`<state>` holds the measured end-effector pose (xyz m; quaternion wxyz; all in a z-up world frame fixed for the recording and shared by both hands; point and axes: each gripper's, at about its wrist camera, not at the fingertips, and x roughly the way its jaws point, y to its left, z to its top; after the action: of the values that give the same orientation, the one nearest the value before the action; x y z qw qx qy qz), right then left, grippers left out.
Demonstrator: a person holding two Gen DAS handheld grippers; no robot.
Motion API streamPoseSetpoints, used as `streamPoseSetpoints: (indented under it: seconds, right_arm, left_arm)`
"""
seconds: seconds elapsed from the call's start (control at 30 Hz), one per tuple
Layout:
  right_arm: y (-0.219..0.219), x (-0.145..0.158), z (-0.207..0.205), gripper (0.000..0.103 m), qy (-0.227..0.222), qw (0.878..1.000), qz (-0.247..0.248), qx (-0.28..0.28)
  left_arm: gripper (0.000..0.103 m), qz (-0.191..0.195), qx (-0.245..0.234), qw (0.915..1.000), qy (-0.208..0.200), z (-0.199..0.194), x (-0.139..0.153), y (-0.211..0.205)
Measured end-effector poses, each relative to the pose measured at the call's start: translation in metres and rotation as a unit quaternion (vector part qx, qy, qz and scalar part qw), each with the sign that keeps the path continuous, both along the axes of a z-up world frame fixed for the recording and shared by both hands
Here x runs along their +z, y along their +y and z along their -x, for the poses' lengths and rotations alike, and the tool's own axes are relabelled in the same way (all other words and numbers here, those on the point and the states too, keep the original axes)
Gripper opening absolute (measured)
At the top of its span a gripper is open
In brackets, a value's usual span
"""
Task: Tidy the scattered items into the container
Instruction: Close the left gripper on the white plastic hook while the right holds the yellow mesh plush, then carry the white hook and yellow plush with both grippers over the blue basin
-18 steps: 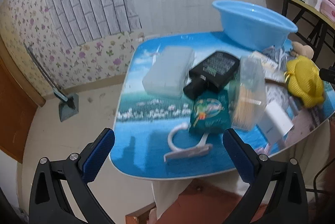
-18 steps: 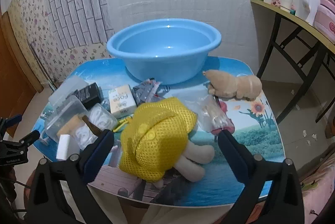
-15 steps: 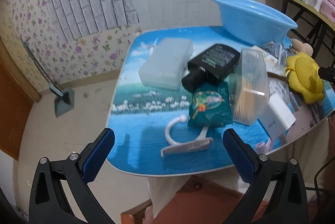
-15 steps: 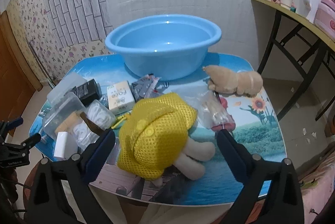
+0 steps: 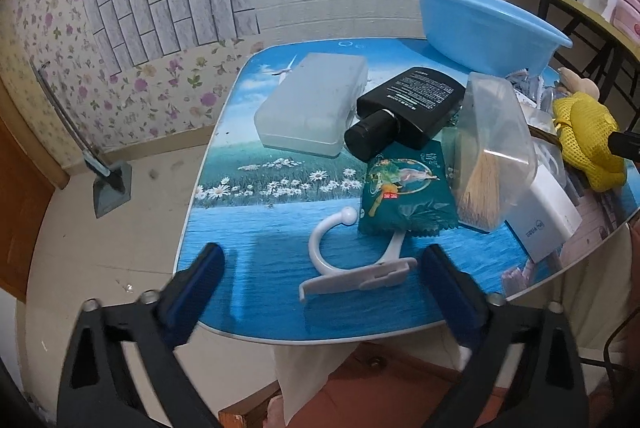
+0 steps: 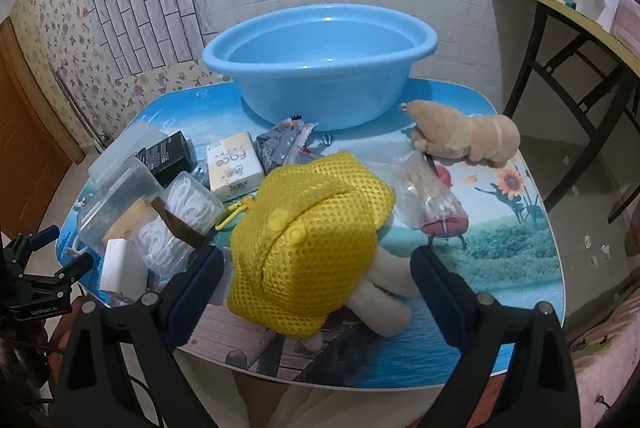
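The blue basin [image 6: 320, 68] stands empty at the table's [image 6: 520, 268] far edge. In front of it we see the scattered items — a yellow mesh pouch [image 6: 308, 240] between the spread jaws of the right gripper [image 6: 318, 272] (no pad touching it), and a white hook [image 5: 352, 260] near the left gripper [image 5: 320, 276], which also gapes empty.

The right gripper [image 6: 318, 282] hangs wide open around a yellow mesh bag [image 6: 308, 240] on the worktop [image 6: 500, 228]; a blue basin [image 6: 320, 64] stands behind.
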<state>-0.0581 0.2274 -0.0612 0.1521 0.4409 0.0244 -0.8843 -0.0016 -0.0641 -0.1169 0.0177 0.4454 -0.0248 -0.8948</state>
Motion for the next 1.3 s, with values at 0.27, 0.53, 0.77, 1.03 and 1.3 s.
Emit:
streamPoseSetpoints:
  seconds: [0.27,0.53,0.77,1.03,1.3]
  right_arm:
    - [-0.006,-0.004,-0.001,0.096,0.004,1.000,-0.014,0.008]
    - [-0.011,-0.013,-0.001,0.085,0.003,0.999,-0.042,0.018]
    - [-0.012,-0.013,-0.005,0.071,0.010,0.998,-0.043,0.038]
    - [-0.006,-0.002,-0.009,0.066,0.027,0.999,-0.008,0.045]
    - [0.004,0.010,-0.009,0.066,0.045,0.998,0.010,0.030]
  left_arm:
    - [0.055,-0.003,-0.019,0.9998,0.008,-0.005,0.004,0.001]
    - [0.056,-0.008,-0.015,0.9995,0.025,-0.010,0.018,-0.004]
    - [0.056,-0.003,-0.013,0.9992,0.037,-0.012,0.028,-0.005]
    - [0.056,0.001,-0.011,0.9988,0.048,-0.014,0.038,-0.004]
    - [0.056,0.001,-0.010,0.9984,0.057,-0.014,0.049,-0.004]
